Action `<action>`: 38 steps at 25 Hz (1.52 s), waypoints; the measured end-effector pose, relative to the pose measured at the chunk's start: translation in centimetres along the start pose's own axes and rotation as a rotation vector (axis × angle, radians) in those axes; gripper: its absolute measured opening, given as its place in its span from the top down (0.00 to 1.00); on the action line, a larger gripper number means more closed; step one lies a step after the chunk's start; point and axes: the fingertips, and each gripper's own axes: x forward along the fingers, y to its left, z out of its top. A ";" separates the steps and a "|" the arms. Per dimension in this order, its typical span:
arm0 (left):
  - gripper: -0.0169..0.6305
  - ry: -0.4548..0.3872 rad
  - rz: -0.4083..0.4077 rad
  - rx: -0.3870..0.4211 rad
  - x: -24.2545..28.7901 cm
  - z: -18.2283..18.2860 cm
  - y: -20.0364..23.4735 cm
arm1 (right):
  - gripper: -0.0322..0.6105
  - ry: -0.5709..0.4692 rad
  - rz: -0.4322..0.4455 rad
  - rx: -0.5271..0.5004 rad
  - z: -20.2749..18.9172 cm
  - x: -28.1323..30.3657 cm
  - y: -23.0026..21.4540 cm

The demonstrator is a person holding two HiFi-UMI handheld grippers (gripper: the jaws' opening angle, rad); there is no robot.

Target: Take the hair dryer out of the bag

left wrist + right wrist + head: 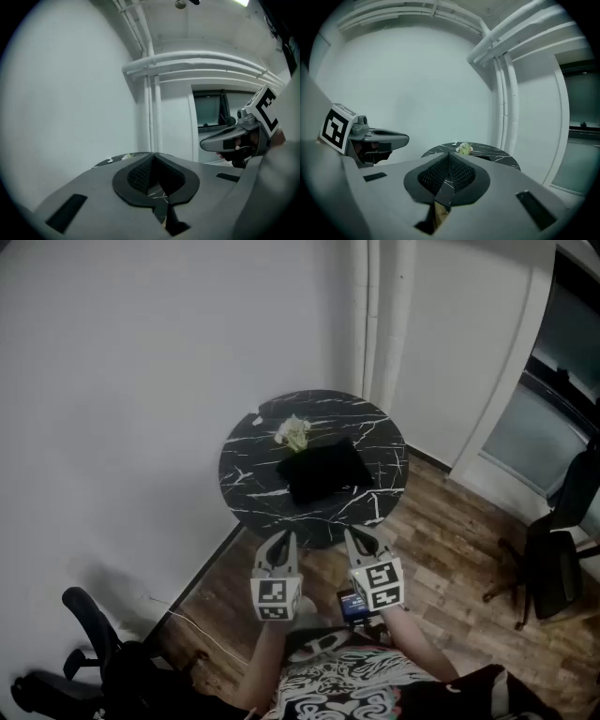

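A black bag (324, 471) lies flat on the round black marble table (253, 479) in the head view; the hair dryer does not show. My left gripper (278, 542) and right gripper (362, 540) hover side by side short of the table's near edge, both shut with nothing held. In the left gripper view the jaws (153, 159) meet tip to tip, with the right gripper (220, 141) off to the side. The right gripper view shows its jaws (449, 158) closed, pointing at the table (497, 155).
A pale crumpled thing (293, 432) sits on the table behind the bag, also seen in the right gripper view (464, 149). White wall and pipes (380, 315) stand behind. Black office chairs stand at lower left (94, 652) and right (558, 554) on the wooden floor.
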 end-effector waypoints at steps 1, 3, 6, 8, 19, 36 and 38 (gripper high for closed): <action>0.95 0.000 0.000 -0.001 0.1 0.1 0.0 | 0.92 0.002 -0.002 0.001 0.0 0.0 -0.1; 0.95 0.001 0.001 -0.004 0.2 0.1 0.1 | 0.92 0.007 -0.004 0.003 -0.2 0.0 -0.3; 0.95 0.007 0.003 -0.004 0.1 0.0 0.2 | 0.92 0.015 -0.002 -0.001 -0.5 0.1 -0.1; 0.95 0.011 0.006 -0.005 0.1 -0.2 0.4 | 0.92 0.017 -0.001 -0.002 -0.7 0.2 -0.1; 0.95 0.023 0.039 -0.004 -0.6 -0.3 1.0 | 0.92 0.006 0.014 0.043 -1.4 0.9 -0.4; 0.95 0.060 0.073 -0.055 1.2 -2.2 3.2 | 0.92 0.004 0.007 0.055 -1.8 3.4 -1.7; 0.95 0.064 0.069 -0.066 2.5 -2.5 3.7 | 0.92 0.002 0.003 0.058 -1.5 4.4 -2.3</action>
